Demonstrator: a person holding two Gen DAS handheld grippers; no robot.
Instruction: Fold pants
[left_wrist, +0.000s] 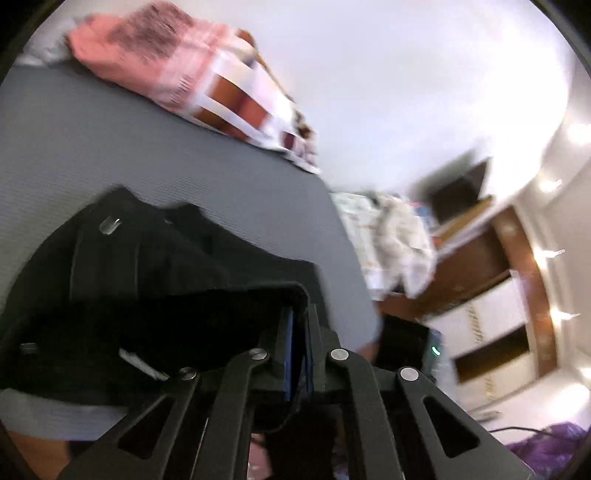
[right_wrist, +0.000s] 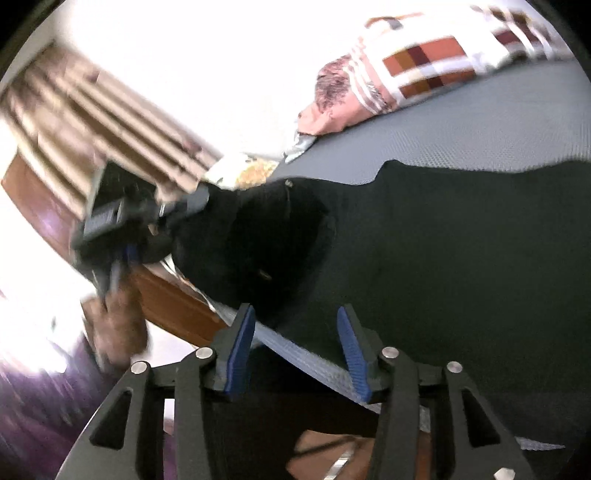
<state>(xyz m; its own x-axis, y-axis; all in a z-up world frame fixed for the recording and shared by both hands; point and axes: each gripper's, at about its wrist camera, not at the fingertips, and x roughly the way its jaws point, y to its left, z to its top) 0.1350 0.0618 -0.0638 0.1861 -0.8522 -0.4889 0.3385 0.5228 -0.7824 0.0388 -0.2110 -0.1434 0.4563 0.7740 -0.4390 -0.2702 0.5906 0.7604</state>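
My left gripper (left_wrist: 299, 325) is clamped on the waistband of the black pants (left_wrist: 147, 266), which lie on the grey bed (left_wrist: 110, 147) near its edge. My right gripper (right_wrist: 295, 343) hangs half open over the cloth, holding nothing — it should take the other waistband corner, so both lift level and the fold lands square.
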